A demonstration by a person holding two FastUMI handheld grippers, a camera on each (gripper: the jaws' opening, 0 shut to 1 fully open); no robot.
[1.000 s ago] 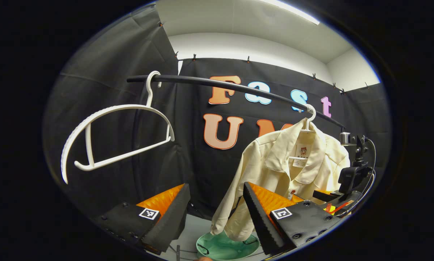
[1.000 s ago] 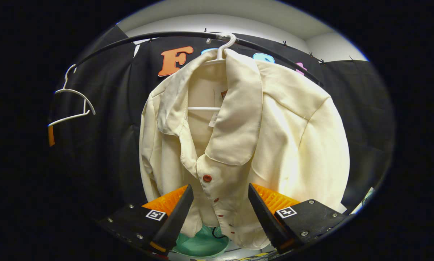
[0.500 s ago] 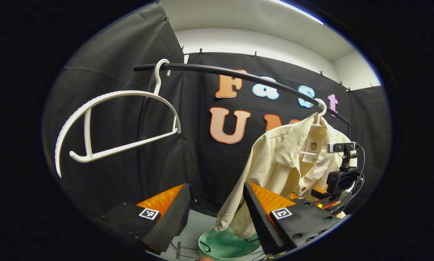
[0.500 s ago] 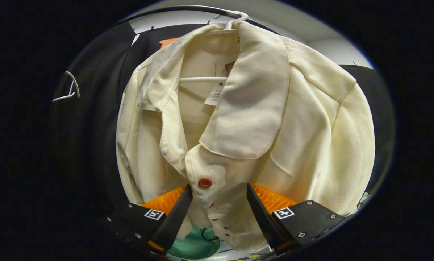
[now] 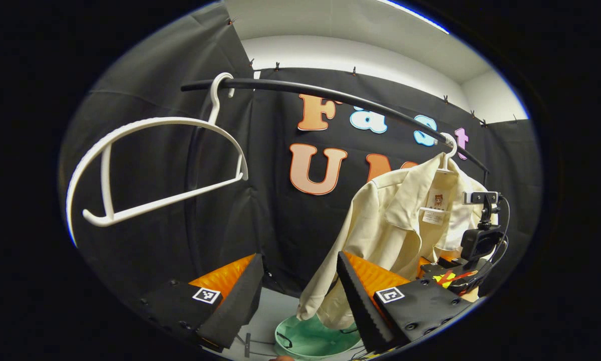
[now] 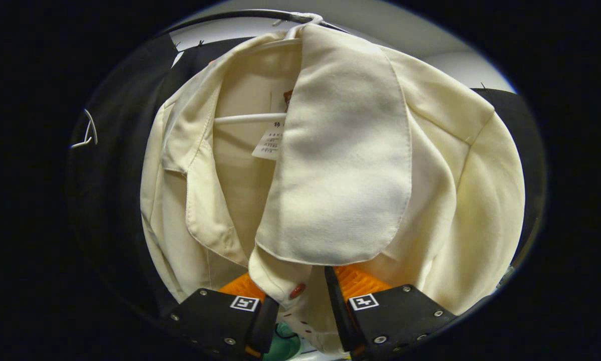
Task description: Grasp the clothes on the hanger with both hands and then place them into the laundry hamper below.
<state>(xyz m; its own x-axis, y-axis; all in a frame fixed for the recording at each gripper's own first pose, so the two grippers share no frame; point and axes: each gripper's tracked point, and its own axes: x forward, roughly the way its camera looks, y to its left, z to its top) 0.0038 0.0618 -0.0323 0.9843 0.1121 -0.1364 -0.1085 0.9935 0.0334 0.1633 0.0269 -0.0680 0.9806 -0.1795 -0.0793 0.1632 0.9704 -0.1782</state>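
Observation:
A cream shirt (image 6: 340, 165) hangs on a white hanger (image 6: 240, 119) from the black rail (image 5: 330, 95). My right gripper (image 6: 300, 296) is pushed up against the shirt's front. Its jaws have narrowed, with the buttoned edge and a red button between them and a gap still showing. In the left gripper view the shirt (image 5: 396, 225) hangs to the right, and the right gripper (image 5: 451, 273) sits at its front. My left gripper (image 5: 300, 286) is open and holds nothing, left of the shirt's sleeve. The green hamper (image 5: 310, 341) stands on the floor under the shirt.
An empty white hanger (image 5: 155, 160) hangs at the rail's left end, above and left of my left gripper. Black cloth walls close in the back and sides. A sliver of the hamper (image 6: 285, 346) shows below the shirt hem.
My right gripper has moved in close to the shirt, and its jaws have narrowed around the buttoned front. The left gripper has shifted only slightly and stays open.

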